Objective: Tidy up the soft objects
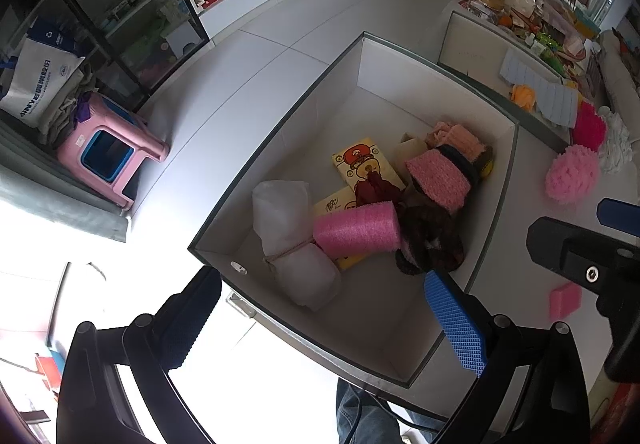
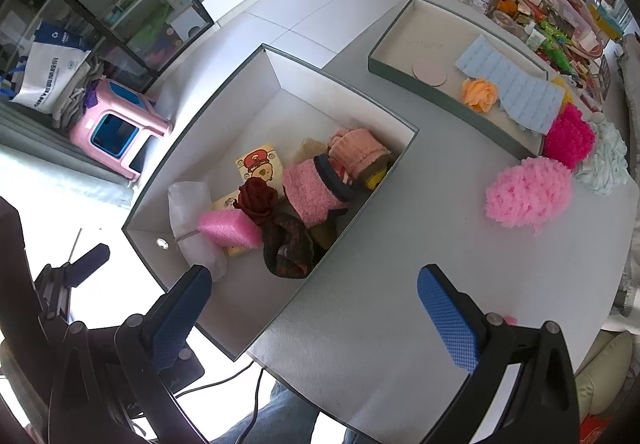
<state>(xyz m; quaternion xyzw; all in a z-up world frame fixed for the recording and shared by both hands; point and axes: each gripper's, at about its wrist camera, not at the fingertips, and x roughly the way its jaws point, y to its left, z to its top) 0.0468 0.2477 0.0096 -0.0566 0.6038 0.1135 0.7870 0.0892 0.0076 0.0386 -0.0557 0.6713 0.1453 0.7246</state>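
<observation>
Fingers on both grippers are spread wide and hold nothing: the left gripper hangs over the near end of the box, and the right gripper straddles that box's near right wall, with one finger over the inside and the other over the table. I judge both are between picks.

Against the box, everything sorts by side. It is the collecting bin, so a white bundle, pink foam roll, dark knitted piece and pink sock already lie heaped inside. Beyond its far right corner stands a shallow tray with a blue sheet and an orange puff. To the box's right, loose on the table, wait a pale pink pompom, a magenta one and a white fluffy thing, probably next. Nearest, right of the box, lies a small pink sponge.
</observation>
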